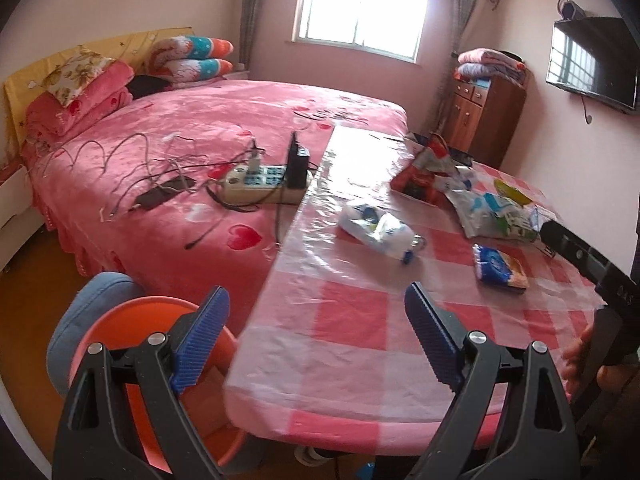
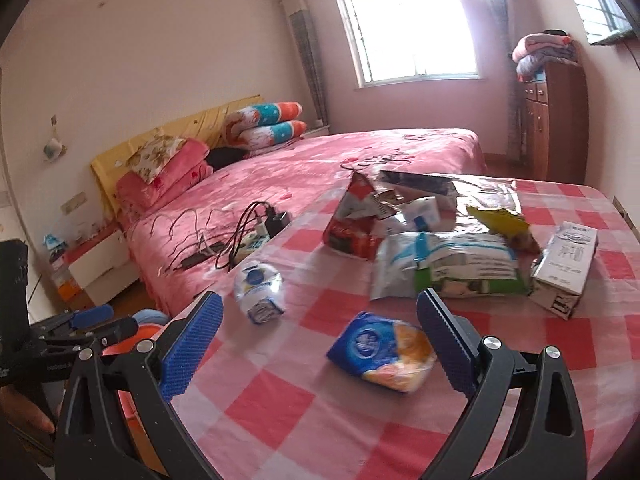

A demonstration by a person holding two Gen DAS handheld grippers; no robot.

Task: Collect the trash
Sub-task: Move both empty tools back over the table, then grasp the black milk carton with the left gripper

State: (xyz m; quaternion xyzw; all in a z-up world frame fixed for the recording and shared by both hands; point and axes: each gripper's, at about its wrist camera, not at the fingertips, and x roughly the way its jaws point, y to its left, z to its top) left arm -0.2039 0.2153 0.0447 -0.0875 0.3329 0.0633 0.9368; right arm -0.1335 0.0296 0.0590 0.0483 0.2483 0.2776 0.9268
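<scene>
Trash lies on a pink checked table (image 1: 360, 336) (image 2: 304, 412): a crushed plastic bottle (image 1: 378, 232) (image 2: 259, 284), a blue and orange tissue pack (image 1: 498, 269) (image 2: 382, 350), a red snack bag (image 1: 424, 168) (image 2: 356, 216), a white and green bag (image 1: 496, 212) (image 2: 448, 264) and a white carton (image 2: 566, 268). My left gripper (image 1: 316, 336) stands open over the table's near left edge with nothing between its fingers. My right gripper (image 2: 320, 344) is open just short of the tissue pack, empty too. An orange bin (image 1: 152, 332) sits on the floor left of the table.
A bed with a pink cover (image 1: 192, 168) (image 2: 320, 168) runs along the table's left side, carrying a power strip (image 1: 264, 182), chargers and several cables. A wooden cabinet (image 1: 486, 120) (image 2: 554, 120) stands at the back right, a wall TV (image 1: 592, 64) beyond it. A blue cushion (image 1: 88, 308) lies by the bin.
</scene>
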